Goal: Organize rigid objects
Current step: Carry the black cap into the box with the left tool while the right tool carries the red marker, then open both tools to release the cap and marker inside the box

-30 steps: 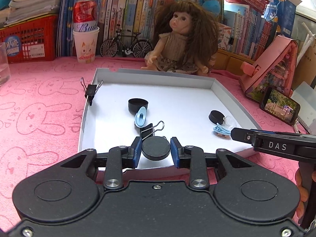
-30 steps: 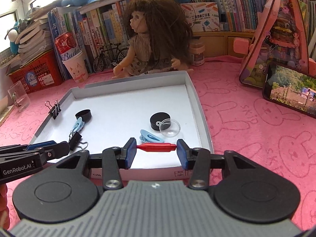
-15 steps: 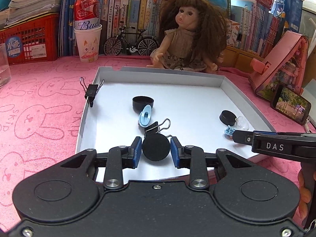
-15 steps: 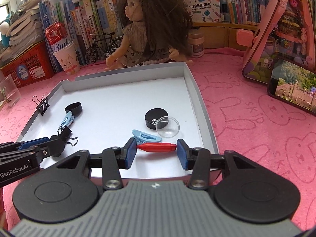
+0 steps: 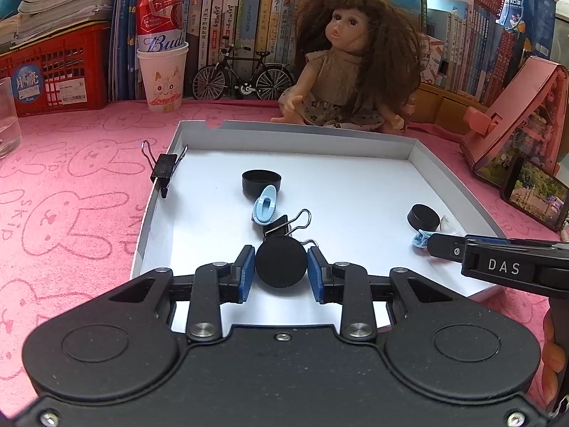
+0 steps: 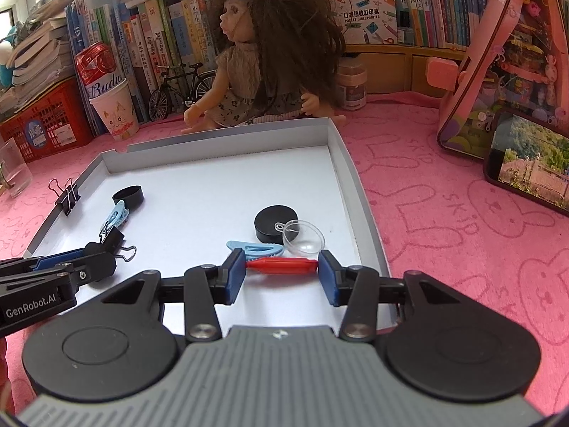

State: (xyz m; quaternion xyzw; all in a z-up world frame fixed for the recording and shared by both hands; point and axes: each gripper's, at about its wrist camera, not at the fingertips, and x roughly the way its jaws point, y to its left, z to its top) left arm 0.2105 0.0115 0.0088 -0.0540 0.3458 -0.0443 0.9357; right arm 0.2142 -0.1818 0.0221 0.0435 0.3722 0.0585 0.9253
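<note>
My left gripper (image 5: 281,267) is shut on a round black cap (image 5: 281,262), held over the near part of the white tray (image 5: 355,142). My right gripper (image 6: 282,270) is shut on a red clip (image 6: 282,264) lying crosswise between the blue pads, also over the tray's near edge. In the tray lie a black cap (image 5: 261,182), a light blue clip (image 5: 264,207), a black binder clip (image 5: 281,224), another black cap (image 6: 273,227), a clear dome (image 6: 304,242) and a second blue clip (image 6: 254,249). Another binder clip (image 5: 164,169) grips the tray's left wall.
A doll (image 5: 352,71) sits just behind the tray. A paper cup with a red can (image 5: 163,71), a toy bicycle (image 5: 243,78), a red basket (image 5: 53,74) and books line the back. A pink house-shaped case (image 6: 498,60) and a phone (image 6: 526,167) stand right. A glass (image 5: 7,117) stands left.
Both grippers have eased slightly forward and down over the tray, each still holding its object. The things in the tray have not moved.
</note>
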